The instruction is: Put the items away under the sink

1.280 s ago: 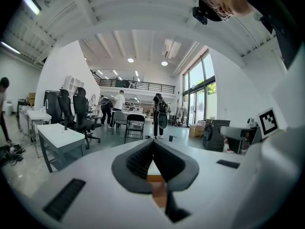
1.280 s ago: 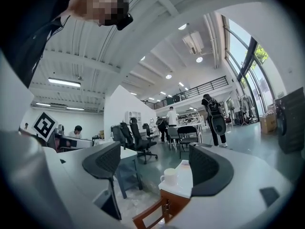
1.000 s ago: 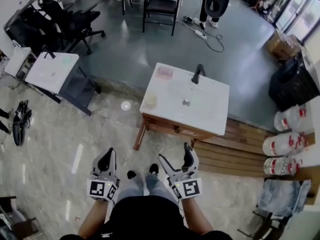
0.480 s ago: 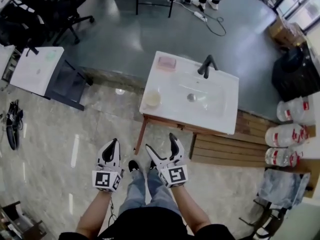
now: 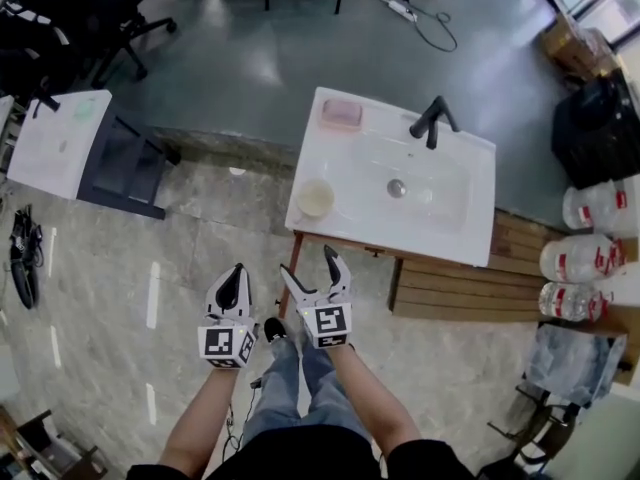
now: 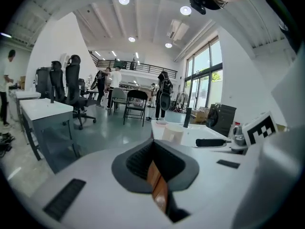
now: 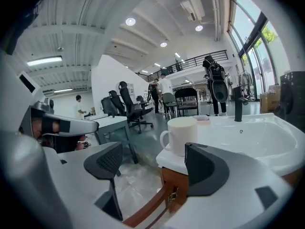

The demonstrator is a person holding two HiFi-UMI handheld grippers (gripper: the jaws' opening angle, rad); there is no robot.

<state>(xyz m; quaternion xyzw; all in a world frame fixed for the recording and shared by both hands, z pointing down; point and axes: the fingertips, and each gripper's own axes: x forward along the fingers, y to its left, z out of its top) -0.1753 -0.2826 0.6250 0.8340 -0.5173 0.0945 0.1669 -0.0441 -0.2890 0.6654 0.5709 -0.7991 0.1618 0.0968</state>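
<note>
Head view: nothing looks put away yet, since the white cup (image 5: pixel 316 197) and a pink item (image 5: pixel 341 114) sit on the sink (image 5: pixel 470 223) top left of its basin, and the left gripper (image 5: pixel 232 273) and right gripper (image 5: pixel 308 265) hang short of the sink's front edge. Left gripper view: its jaws are pressed together on nothing. Right gripper view: its jaws stand wide apart and empty, facing the cup on the sink's corner.
</note>
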